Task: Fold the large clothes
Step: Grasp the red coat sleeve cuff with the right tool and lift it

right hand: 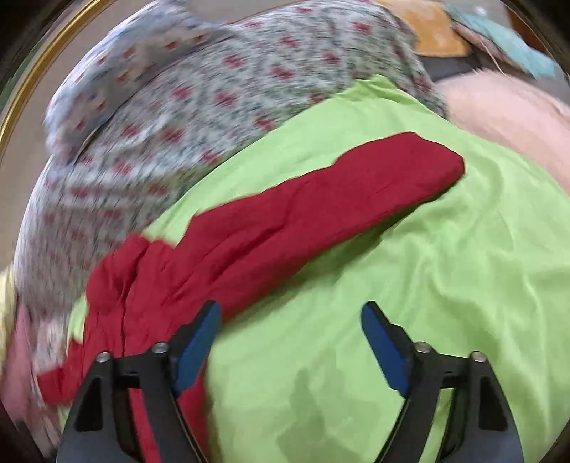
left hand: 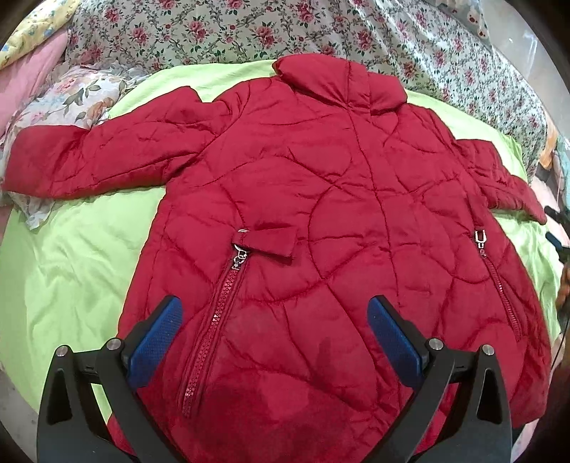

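Note:
A red quilted jacket (left hand: 320,199) lies flat and spread out on a lime green sheet (left hand: 71,270), collar at the far side, both sleeves stretched outward. My left gripper (left hand: 274,313) is open and empty, hovering over the jacket's lower hem between the two pocket zippers. In the right wrist view, the jacket's right sleeve (right hand: 320,199) lies across the green sheet (right hand: 427,285). My right gripper (right hand: 290,313) is open and empty above the sheet, just beside the sleeve; this view is motion-blurred.
A floral bedspread (left hand: 249,32) covers the far side of the bed and also shows in the right wrist view (right hand: 178,89). A floral pillow (left hand: 74,96) lies under the left sleeve. Pink fabric (right hand: 506,110) lies at the right.

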`<act>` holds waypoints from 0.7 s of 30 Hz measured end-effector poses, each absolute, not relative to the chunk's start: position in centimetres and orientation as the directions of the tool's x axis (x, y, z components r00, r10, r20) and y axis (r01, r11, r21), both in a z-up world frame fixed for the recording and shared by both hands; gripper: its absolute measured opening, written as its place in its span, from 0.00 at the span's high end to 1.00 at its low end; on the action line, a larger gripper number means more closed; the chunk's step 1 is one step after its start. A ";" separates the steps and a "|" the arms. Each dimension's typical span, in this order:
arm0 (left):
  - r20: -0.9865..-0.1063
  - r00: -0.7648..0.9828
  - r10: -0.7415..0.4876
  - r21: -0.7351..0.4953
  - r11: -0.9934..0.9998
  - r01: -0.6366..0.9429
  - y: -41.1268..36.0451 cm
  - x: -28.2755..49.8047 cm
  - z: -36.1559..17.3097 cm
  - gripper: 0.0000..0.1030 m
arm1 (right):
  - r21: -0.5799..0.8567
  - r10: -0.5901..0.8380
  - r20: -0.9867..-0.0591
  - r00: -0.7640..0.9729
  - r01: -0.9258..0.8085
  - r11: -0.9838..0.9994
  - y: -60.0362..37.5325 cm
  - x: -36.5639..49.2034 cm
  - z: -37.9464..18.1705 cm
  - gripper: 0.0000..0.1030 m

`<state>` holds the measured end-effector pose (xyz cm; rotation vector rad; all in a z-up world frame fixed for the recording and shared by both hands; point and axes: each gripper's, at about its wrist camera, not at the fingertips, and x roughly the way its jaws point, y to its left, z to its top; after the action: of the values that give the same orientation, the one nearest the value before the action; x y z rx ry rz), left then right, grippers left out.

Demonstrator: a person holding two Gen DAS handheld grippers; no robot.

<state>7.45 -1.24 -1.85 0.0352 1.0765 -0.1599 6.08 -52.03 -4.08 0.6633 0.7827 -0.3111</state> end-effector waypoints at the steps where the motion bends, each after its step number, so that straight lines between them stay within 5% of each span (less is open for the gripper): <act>1: -0.882 0.458 -0.106 -0.043 0.988 0.146 -1.3 7.6 -2.1 0.00 | 0.450 -0.026 -0.734 0.679 0.515 0.730 -53.7 6.8 -4.9 0.32; 12: -0.898 0.433 -0.079 -0.020 0.990 0.140 -2.0 8.6 -3.4 0.00 | 0.518 -0.068 -0.725 0.685 0.607 0.603 -61.5 10.7 -9.5 0.54; 18: -0.899 0.430 -0.081 -0.024 0.991 0.135 -2.0 8.9 -3.8 0.00 | 0.509 -0.103 -0.713 0.693 0.613 0.604 -63.2 11.9 -9.0 0.84; 21: -0.900 0.427 -0.085 -0.030 0.990 0.135 -1.9 8.8 -3.9 0.00 | 0.504 -0.101 -0.696 0.711 0.584 0.636 -62.5 12.6 -7.8 0.90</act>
<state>8.78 -1.88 -3.93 0.0488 1.1215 -0.1375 12.60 -62.48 -7.84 0.7914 0.6791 -0.4276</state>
